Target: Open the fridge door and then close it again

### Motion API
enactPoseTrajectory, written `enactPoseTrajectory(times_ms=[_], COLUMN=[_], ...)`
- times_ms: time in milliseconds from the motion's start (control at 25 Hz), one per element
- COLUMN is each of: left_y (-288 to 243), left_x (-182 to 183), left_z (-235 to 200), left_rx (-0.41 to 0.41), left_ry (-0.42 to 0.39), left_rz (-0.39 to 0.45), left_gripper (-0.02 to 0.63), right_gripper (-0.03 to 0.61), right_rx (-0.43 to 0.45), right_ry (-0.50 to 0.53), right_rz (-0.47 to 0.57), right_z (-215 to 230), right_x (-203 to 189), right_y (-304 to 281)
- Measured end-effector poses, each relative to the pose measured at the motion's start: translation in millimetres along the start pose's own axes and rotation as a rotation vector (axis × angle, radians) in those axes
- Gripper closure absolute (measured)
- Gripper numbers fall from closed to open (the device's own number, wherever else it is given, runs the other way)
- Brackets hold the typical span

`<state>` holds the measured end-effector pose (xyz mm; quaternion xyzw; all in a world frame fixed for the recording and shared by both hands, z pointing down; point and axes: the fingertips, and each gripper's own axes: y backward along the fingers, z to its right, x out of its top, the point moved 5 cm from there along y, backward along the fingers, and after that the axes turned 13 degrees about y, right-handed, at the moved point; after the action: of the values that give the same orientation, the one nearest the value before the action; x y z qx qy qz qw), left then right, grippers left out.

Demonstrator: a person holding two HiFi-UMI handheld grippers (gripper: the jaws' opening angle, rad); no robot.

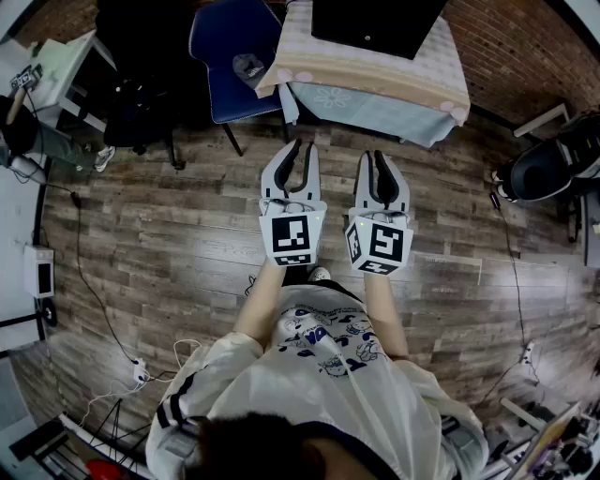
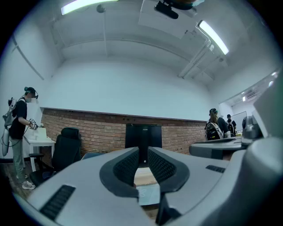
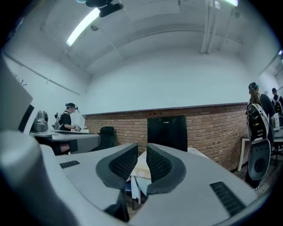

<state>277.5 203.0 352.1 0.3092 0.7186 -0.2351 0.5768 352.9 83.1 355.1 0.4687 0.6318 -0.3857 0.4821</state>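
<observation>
The black mini fridge (image 1: pixel 375 23) stands with its door closed on a cloth-covered table (image 1: pixel 375 89) ahead of me. It shows dead ahead in the left gripper view (image 2: pixel 143 137) and in the right gripper view (image 3: pixel 167 131), some way off. My left gripper (image 1: pixel 299 147) and right gripper (image 1: pixel 372 155) are held side by side, level, over the wooden floor short of the table. Both point at the fridge. The ribbed pads (image 2: pixel 126 165) of the left gripper (image 2: pixel 142 159) lie close together with nothing between them. The right gripper (image 3: pixel 142 154) looks the same, its jaws together and empty.
A blue chair (image 1: pixel 232 56) stands left of the table, a black office chair (image 1: pixel 141 103) and a white desk (image 1: pixel 56 66) further left. Another dark chair (image 1: pixel 548 169) is at the right. Cables (image 1: pixel 94 300) run over the floor. People stand at both sides (image 2: pixel 20 132) (image 3: pixel 256 119).
</observation>
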Motion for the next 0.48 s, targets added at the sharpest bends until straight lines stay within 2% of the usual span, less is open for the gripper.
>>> enactPoseTrajectory(times_ms=[480], left_y=[-23.1], left_x=[3.1], left_z=[-9.4], left_rx=[0.001], left_ry=[0.01], left_rz=[0.001], left_gripper=[0.538], right_gripper=[0.503], right_rx=[-0.011], right_ry=[-0.004], right_rz=[-0.003], right_z=[7.2], right_x=[1.0], right_y=[-22.5])
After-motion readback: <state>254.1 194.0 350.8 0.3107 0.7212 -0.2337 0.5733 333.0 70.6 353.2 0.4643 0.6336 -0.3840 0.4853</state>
